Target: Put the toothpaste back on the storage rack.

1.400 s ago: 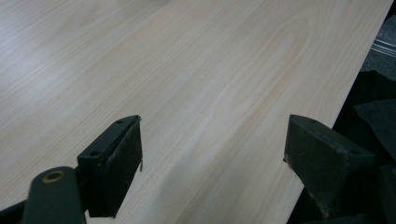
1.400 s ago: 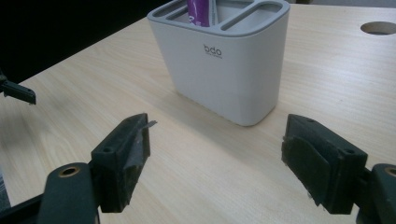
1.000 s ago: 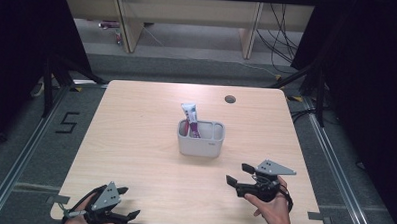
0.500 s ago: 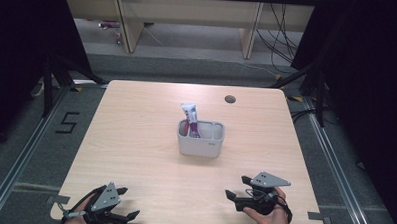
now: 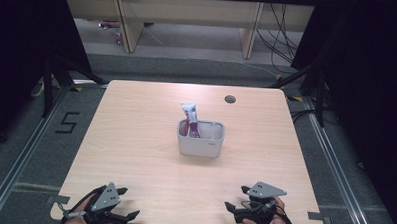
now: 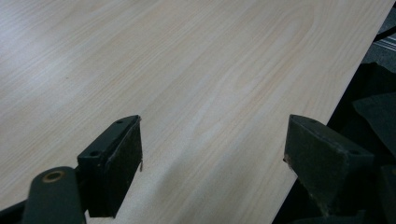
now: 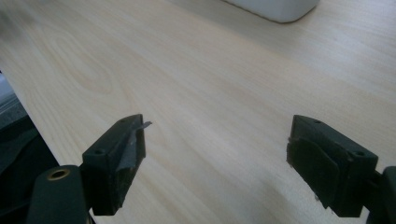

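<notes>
the toothpaste tube (image 5: 190,116) stands in the left compartment of the white caddy (image 5: 200,144) at mid-desk (image 5: 135,140). it looks light, soft and slick; pinch near its flat crimped top. left tongs (image 5: 125,205) and right tongs (image 5: 235,199) gape wide, empty, near the desk's front edge; the right jaws have just been opening.

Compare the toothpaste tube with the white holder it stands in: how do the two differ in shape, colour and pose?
The toothpaste tube is slim and flat, while the white holder is a wide, low box with compartments. The tube carries red and dark markings; the holder is plain white. The tube leans in the left compartment and rises above the rim, whereas the holder sits flat on the table. Both are mainly white and stand mid-table.
</notes>
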Demonstrator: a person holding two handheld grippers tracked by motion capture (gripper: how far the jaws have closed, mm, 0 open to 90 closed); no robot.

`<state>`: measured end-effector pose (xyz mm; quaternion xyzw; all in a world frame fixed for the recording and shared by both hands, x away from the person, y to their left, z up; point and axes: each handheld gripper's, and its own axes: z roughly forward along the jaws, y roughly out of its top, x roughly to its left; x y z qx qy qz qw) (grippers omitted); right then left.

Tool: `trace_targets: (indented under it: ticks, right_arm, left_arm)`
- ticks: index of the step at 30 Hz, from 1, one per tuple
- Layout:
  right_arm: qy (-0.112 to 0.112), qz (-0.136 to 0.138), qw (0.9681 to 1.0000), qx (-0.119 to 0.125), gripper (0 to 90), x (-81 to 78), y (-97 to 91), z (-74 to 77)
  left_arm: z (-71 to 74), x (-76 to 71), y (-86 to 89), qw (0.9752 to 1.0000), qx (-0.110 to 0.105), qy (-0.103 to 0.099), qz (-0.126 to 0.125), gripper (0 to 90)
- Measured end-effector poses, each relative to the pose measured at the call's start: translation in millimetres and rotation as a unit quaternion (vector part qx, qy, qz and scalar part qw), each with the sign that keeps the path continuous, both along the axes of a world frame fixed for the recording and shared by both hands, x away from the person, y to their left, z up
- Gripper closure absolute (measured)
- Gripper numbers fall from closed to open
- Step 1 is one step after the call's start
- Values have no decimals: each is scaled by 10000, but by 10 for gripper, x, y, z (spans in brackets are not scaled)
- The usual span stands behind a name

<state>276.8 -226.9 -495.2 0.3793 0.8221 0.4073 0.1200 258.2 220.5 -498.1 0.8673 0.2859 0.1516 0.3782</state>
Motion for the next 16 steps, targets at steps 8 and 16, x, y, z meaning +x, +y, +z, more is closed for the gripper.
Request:
trace_targets:
  ticks: [8, 16]
  right_arm:
    - [67, -63, 10000, -5, 197, -99, -76, -20]
    - [-44, -229, 9997, 3, 198, -159, -144, -14]
  left_arm:
    - [-2, 5, 1, 10000, 23, 37, -23, 187]
    - [-8, 1, 0, 10000, -37, 52, 12, 187]
